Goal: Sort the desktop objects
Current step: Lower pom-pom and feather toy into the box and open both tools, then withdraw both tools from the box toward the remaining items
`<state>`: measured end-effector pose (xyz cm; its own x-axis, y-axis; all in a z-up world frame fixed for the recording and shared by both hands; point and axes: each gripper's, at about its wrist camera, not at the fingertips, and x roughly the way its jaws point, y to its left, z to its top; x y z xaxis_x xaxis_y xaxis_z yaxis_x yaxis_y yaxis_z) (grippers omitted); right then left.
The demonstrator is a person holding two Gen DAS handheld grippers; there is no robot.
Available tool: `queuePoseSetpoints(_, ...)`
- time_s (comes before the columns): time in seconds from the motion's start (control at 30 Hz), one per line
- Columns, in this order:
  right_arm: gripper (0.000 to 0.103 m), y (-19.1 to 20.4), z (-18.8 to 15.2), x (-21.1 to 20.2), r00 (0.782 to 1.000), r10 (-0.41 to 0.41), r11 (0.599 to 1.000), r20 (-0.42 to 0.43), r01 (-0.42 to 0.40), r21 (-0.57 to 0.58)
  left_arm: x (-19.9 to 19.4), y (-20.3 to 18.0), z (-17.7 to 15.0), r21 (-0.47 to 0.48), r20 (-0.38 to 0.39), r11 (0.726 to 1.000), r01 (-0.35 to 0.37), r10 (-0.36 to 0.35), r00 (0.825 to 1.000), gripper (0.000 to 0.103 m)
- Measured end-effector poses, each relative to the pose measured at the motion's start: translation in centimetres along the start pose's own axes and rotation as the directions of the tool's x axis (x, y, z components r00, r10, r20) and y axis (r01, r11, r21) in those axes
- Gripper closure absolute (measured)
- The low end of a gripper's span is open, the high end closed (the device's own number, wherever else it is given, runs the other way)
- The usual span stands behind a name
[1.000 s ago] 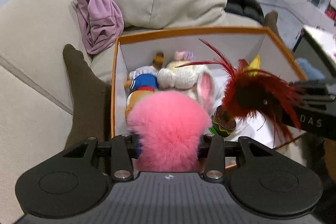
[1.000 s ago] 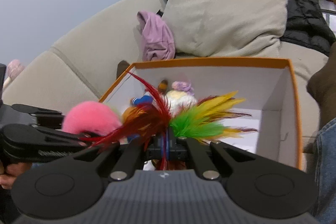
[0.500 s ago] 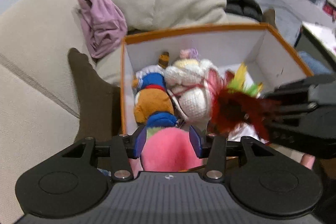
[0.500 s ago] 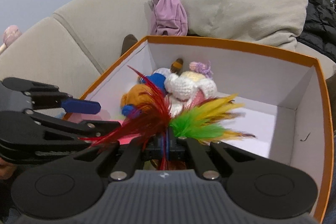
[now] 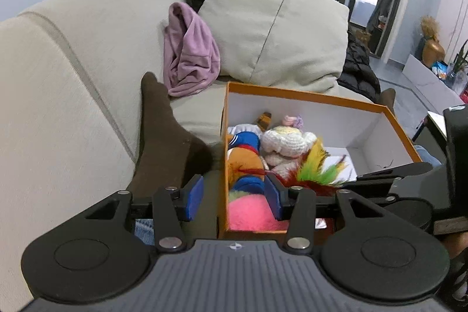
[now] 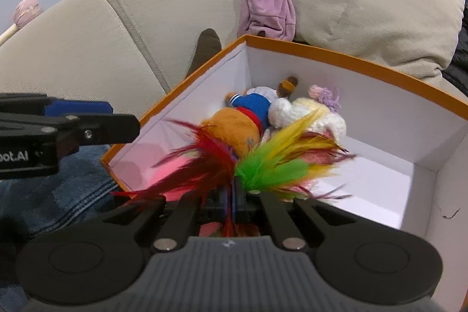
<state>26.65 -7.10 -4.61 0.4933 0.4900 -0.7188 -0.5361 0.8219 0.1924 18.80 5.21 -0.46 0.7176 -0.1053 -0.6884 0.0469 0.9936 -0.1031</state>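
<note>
Orange-rimmed cardboard is framing the scene: a white-lined box is being shown on a beige sofa, directly ahead of both hand-held grippers. The left gripper is being held with its blue pads well apart and nothing pressed between them; its jaws have just been opening, and the box's near left wall is being straddled by them. A pink fluffy pom-pom is being seen lying inside the box's near corner, just beyond the right-hand pad and free of both.

The right gripper is being kept almost closed on a feather shuttlecock, though its jaws have just been opening a little; the stem is being seen between the pads, while red, green and yellow feathers are being fanned out above the fingertips, over the box's interior. Whether the pads are pressing on the stem is not being shown clearly.

Further ahead of the tools, at the box's far left, a plush figure in orange and blue and a cream crocheted doll are being shown lying side by side, touching. Beyond the box, a mauve garment is being seen draped on the sofa beside a large cushion. A foot in a brown sock is being rested left of the box, and blue denim is being glimpsed beneath the left gripper.
</note>
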Motion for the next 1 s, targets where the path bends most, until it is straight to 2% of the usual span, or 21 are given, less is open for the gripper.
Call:
queuePoseSetpoints(0.27, 0.092, 0.8, 0.0, -1.4, 1.000, -0.010, 1.000, 0.023, 0.011, -0.028, -0.4, -0.1, -0.6, -0.005, -0.018, 1.000, -0.004, 0.004, 1.000, 0.050)
queuePoseSetpoints(0.33, 0.078, 1.2, 0.2, -2.2, 0.999, -0.007, 0.999, 0.043, 0.008, -0.032, -0.7, -0.2, -0.9, -0.002, -0.022, 1.000, -0.005, 0.005, 1.000, 0.050)
queuePoseSetpoints(0.57, 0.062, 2.8, 0.0, -6.0, 0.990, -0.004, 0.998, 0.144, 0.013, -0.058, -3.1, -1.2, -2.1, 0.023, -0.017, 1.000, 0.006, -0.006, 1.000, 0.050)
queuePoseSetpoints(0.63, 0.057, 3.0, -0.5, -7.1, 0.986, -0.004, 0.998, 0.167, 0.014, -0.057, -3.9, -1.7, -2.5, 0.040, -0.011, 0.999, 0.019, -0.018, 1.000, 0.050)
queuePoseSetpoints(0.77, 0.052, 3.2, -2.3, -9.3, 0.976, -0.024, 0.998, 0.216, 0.035, -0.045, -5.1, -2.7, -3.7, 0.063, -0.016, 0.997, 0.049, -0.048, 0.999, 0.050)
queuePoseSetpoints(0.9, 0.040, 2.9, -4.6, -11.7, 0.963, -0.039, 0.999, 0.268, 0.042, -0.004, -5.6, -3.4, -5.3, 0.077, -0.041, 0.994, 0.074, -0.071, 0.997, 0.050)
queuePoseSetpoints(1.0, 0.038, 2.6, -6.4, -13.4, 0.955, -0.056, 0.998, 0.293, 0.046, 0.038, -5.6, -3.9, -6.5, 0.077, -0.077, 0.992, 0.100, -0.094, 0.993, 0.050)
